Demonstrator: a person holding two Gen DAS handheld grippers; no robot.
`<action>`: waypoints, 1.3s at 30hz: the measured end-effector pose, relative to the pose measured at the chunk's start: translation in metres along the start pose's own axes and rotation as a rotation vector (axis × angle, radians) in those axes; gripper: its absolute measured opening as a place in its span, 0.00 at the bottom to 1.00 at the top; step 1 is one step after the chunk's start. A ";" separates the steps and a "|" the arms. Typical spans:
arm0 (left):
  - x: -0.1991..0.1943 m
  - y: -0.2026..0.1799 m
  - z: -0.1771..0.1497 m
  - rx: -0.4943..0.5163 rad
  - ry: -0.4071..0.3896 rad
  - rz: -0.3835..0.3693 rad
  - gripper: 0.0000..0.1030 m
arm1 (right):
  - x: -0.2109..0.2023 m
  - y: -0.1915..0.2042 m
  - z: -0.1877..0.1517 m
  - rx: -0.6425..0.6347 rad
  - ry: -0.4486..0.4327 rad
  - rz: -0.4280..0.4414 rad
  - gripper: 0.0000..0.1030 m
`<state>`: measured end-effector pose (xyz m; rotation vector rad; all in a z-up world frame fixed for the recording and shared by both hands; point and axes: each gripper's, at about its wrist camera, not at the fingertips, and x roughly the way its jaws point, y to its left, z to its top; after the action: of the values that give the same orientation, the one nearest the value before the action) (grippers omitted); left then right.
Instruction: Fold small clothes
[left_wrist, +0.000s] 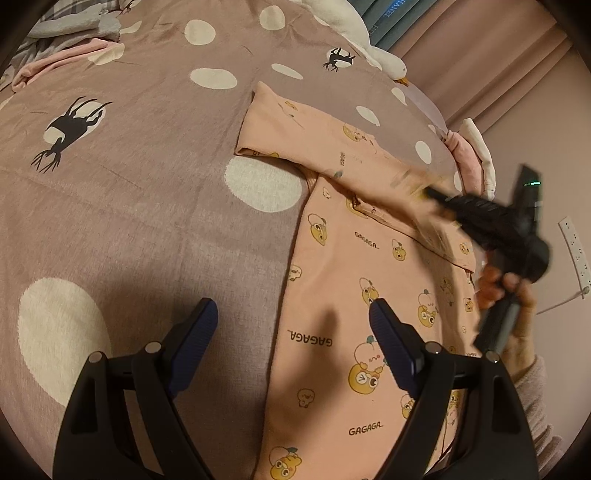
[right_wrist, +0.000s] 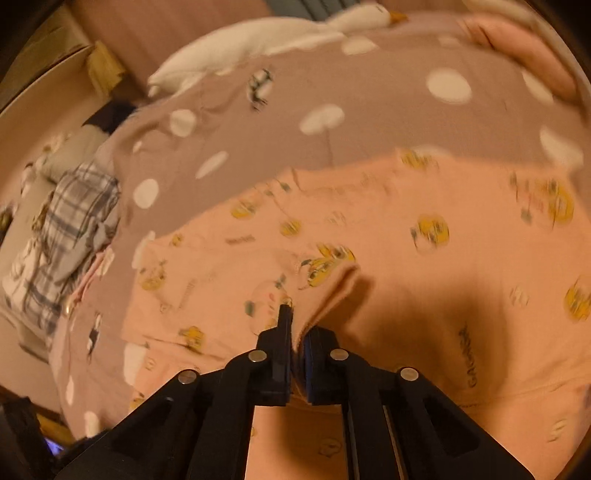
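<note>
A small peach garment (left_wrist: 332, 295) printed with yellow cartoon figures and "GAGAGA" lies on the mauve spotted bedspread (left_wrist: 147, 184). Its sleeve is folded across the top. My left gripper (left_wrist: 291, 314) is open and empty, hovering over the garment's left edge. My right gripper (left_wrist: 428, 192) is seen blurred in the left wrist view, at the sleeve. In the right wrist view my right gripper (right_wrist: 295, 332) is shut on a fold of the garment (right_wrist: 406, 258), which is lifted a little.
A pile of plaid and pink clothes (left_wrist: 66, 37) lies at the far left of the bed; it also shows in the right wrist view (right_wrist: 74, 221). A white goose plush (left_wrist: 369, 40) lies at the bed's far edge. Pink curtains (left_wrist: 498, 55) hang beyond.
</note>
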<state>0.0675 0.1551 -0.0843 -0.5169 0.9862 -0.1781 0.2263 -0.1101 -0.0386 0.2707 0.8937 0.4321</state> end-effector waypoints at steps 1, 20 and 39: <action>0.000 -0.001 0.000 0.000 0.001 0.000 0.82 | -0.015 0.000 0.005 0.007 -0.041 0.026 0.06; 0.009 -0.018 0.005 0.047 0.029 0.010 0.82 | -0.041 -0.077 0.002 0.065 -0.080 -0.360 0.06; 0.102 -0.046 0.142 0.023 0.042 -0.115 0.54 | -0.017 -0.057 -0.013 -0.102 -0.036 -0.289 0.06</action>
<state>0.2457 0.1250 -0.0744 -0.5513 0.9944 -0.3038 0.2204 -0.1680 -0.0575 0.0534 0.8577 0.2027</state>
